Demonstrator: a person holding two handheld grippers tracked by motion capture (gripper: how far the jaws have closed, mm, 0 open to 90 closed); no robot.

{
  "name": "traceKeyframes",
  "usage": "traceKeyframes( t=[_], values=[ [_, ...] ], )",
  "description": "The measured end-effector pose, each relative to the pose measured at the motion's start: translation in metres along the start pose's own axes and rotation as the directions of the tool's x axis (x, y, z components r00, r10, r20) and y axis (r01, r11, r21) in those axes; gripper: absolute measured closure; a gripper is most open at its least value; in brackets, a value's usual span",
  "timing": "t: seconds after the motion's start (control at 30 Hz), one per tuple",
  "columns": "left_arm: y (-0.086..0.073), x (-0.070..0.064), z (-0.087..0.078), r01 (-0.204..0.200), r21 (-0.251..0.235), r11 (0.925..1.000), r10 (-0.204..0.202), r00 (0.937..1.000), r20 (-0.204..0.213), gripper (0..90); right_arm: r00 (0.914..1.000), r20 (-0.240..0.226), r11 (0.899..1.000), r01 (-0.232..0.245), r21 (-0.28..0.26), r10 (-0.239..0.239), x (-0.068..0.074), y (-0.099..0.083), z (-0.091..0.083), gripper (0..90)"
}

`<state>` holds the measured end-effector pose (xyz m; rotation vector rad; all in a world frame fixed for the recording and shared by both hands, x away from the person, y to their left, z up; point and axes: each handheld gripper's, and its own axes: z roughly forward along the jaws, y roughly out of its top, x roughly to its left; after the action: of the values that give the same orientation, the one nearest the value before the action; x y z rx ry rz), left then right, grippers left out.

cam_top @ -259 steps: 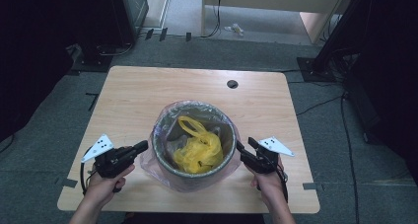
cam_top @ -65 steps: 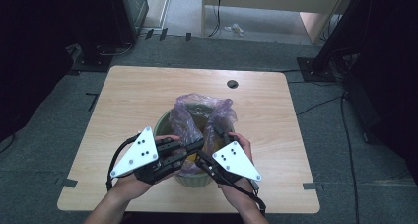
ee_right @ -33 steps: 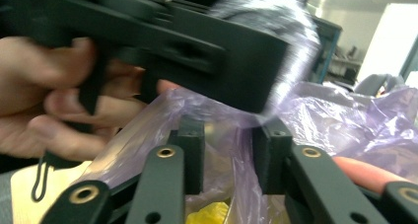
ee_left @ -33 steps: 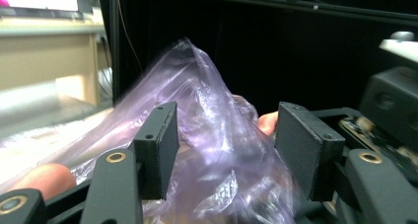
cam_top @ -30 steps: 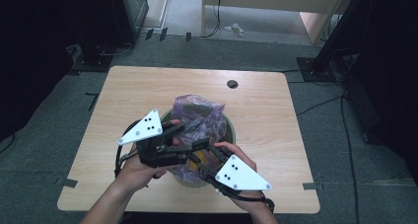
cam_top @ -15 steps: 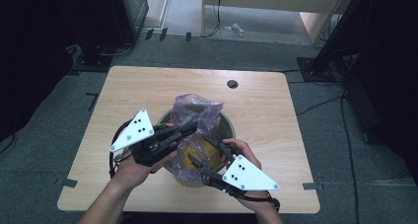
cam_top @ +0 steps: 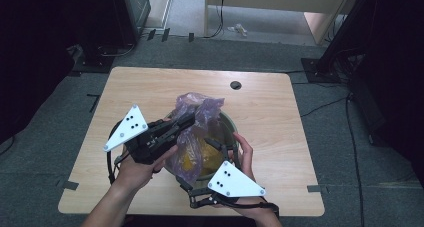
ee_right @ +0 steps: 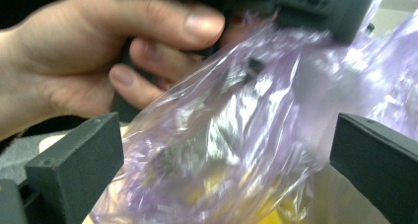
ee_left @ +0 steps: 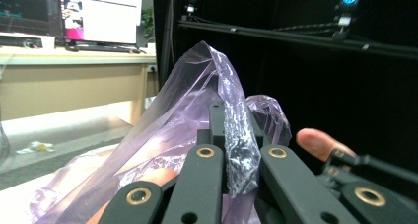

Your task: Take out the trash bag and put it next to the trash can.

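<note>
Left gripper (cam_top: 186, 121) is clamped on a twisted fold of the purple plastic bag (cam_top: 196, 129); in the left gripper view the film (ee_left: 231, 135) goes up between the two black jaws, which are pressed on it, w/ the free edge standing above them. Right gripper (ee_right: 231, 150) is spread wide, its jaws on both sides of the bag (ee_right: 231, 135) and not touching it, so it is released. In the high view the bag sits in a round bin (cam_top: 227, 129) near the table's (cam_top: 150, 87) centre, a bit toward 6 o'clock; the film is pulled up and toward 9 o'clock, where the left hand (cam_top: 137, 167) holds its gripper. Something yellow (cam_top: 192, 157) lies inside the bag. Right hand (cam_top: 245, 152) is at approx. 4 o'clock of the bin, touching its rim, w/ the white plate of that gripper (cam_top: 234, 179) at 6 o'clock. A small dark hole (cam_top: 235, 85) is in the table at 12 o'clock, well apart from the bin.
</note>
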<state>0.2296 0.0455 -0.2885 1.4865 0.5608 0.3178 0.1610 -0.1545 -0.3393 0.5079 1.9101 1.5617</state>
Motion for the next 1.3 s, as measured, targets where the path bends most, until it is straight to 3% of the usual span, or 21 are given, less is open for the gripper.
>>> traceKeyframes(
  t=[0.07, 0.13, 0.2, 0.23, 0.27, 0.3, 0.33, 0.4, 0.43, 0.47, 0.5, 0.53, 0.57, 0.63, 0.7, 0.83, 0.93, 0.97, 1.0, 1.1, 1.3],
  values=[
    [0.000, -0.003, 0.000, -0.001, 0.007, 1.0000, 0.001, 0.9996, 0.027, 90.0, 0.9945, 0.096, 0.997, 0.033, 0.067, -0.040, 0.003, -0.001, 0.009, 0.0],
    [-0.001, -0.010, -0.001, -0.030, 0.028, 0.9992, 0.028, 0.9974, 0.066, 90.0, 0.9890, 0.138, 0.996, 0.043, 0.074, -0.053, 0.003, -0.001, 0.011, 0.0],
    [-0.002, -0.012, -0.002, -0.043, 0.035, 0.9984, 0.040, 0.9954, 0.087, 90.0, 0.9837, 0.175, 0.996, 0.028, 0.083, -0.042, 0.001, 0.000, 0.013, 0.0],
    [-0.004, -0.016, -0.003, -0.072, 0.057, 0.9958, 0.064, 0.9889, 0.134, 90.0, 0.9665, 0.256, 0.995, -0.033, 0.094, 0.008, -0.006, 0.001, 0.015, 0.0],
    [-0.004, -0.016, -0.003, -0.072, 0.057, 0.9958, 0.064, 0.9889, 0.134, 90.0, 0.9639, 0.264, 0.995, -0.056, 0.086, 0.031, -0.008, 0.002, 0.015, 0.0],
    [-0.006, -0.019, -0.005, -0.100, 0.075, 0.9922, 0.084, 0.9781, 0.191, 90.0, 0.9590, 0.277, 0.994, -0.084, 0.076, 0.060, -0.012, 0.002, 0.015, 0.0],
    [-0.006, -0.019, -0.005, -0.100, 0.075, 0.9922, 0.084, 0.9781, 0.191, 90.0, 0.9590, 0.277, 0.994, -0.084, 0.076, 0.060, -0.012, 0.002, 0.015, 0.0],
    [-0.008, -0.024, -0.007, -0.134, 0.083, 0.9874, 0.110, 0.9631, 0.245, 90.0, 0.9491, 0.305, 0.991, -0.110, 0.081, 0.081, -0.017, 0.002, 0.016, 0.0],
    [-0.010, -0.028, -0.010, -0.164, 0.094, 0.9820, 0.129, 0.9458, 0.298, 90.0, 0.9478, 0.307, 0.989, -0.119, 0.088, 0.087, -0.019, 0.001, 0.018, 2.0],
    [-0.010, -0.028, -0.010, -0.164, 0.094, 0.9820, 0.129, 0.9458, 0.298, 89.9, 0.9478, 0.307, 0.989, -0.119, 0.088, 0.087, -0.019, 0.001, 0.018, 2.0],
    [-0.011, -0.029, -0.011, -0.174, 0.097, 0.9799, 0.135, 0.9384, 0.318, 90.0, 0.9442, 0.311, 0.985, -0.146, 0.094, 0.110, -0.022, -0.001, 0.019, 14.2],
    [-0.012, -0.030, -0.013, -0.180, 0.102, 0.9784, 0.136, 0.9316, 0.337, 90.0, 0.9442, 0.311, 0.985, -0.146, 0.094, 0.110, -0.022, -0.001, 0.019, 14.2],
    [-0.015, -0.031, -0.016, -0.191, 0.103, 0.9762, 0.144, 0.9258, 0.350, 90.0, 0.9314, 0.320, 0.977, -0.205, 0.066, 0.173, -0.029, -0.004, 0.016, 32.1],
    [-0.019, -0.030, -0.019, -0.199, 0.120, 0.9725, 0.147, 0.9267, 0.346, 89.9, 0.9295, 0.309, 0.972, -0.229, 0.056, 0.202, -0.032, -0.004, 0.015, 38.5],
    [-0.024, -0.024, -0.023, -0.186, 0.130, 0.9738, 0.134, 0.9332, 0.334, 90.0, 0.9208, 0.316, 0.966, -0.254, 0.040, 0.229, -0.037, -0.006, 0.011, 58.1],
    [-0.035, -0.013, -0.027, -0.157, 0.149, 0.9763, 0.110, 0.9514, 0.288, 89.1, 0.9325, 0.297, 0.975, -0.220, 0.015, 0.206, -0.034, -0.007, 0.007, 86.5],
    [-0.039, -0.006, -0.030, -0.142, 0.132, 0.9811, 0.099, 0.9524, 0.289, 66.4, 0.9339, 0.311, 0.983, -0.182, -0.012, 0.176, -0.031, -0.005, 0.005, 90.0],
    [-0.040, 0.000, -0.034, -0.125, 0.119, 0.9851, 0.084, 0.9506, 0.299, 66.4, 0.9358, 0.308, 0.985, -0.173, -0.021, 0.171, -0.030, -0.005, 0.004, 90.0],
    [-0.040, 0.009, -0.038, -0.107, 0.102, 0.9890, 0.074, 0.9553, 0.286, 54.2, 0.9444, 0.290, 0.988, -0.152, -0.037, 0.156, -0.030, -0.003, 0.001, 90.0],
    [-0.040, 0.025, -0.040, -0.066, 0.088, 0.9939, 0.043, 0.9681, 0.247, 45.5, 0.9547, 0.268, 0.992, -0.125, -0.029, 0.128, -0.028, -0.003, 0.000, 90.0],
    [-0.040, 0.043, -0.042, -0.003, 0.055, 0.9985, -0.010, 0.9707, 0.240, 34.9, 0.9543, 0.271, 0.992, -0.122, -0.033, 0.127, -0.028, -0.003, 0.000, 90.0]
  ],
)
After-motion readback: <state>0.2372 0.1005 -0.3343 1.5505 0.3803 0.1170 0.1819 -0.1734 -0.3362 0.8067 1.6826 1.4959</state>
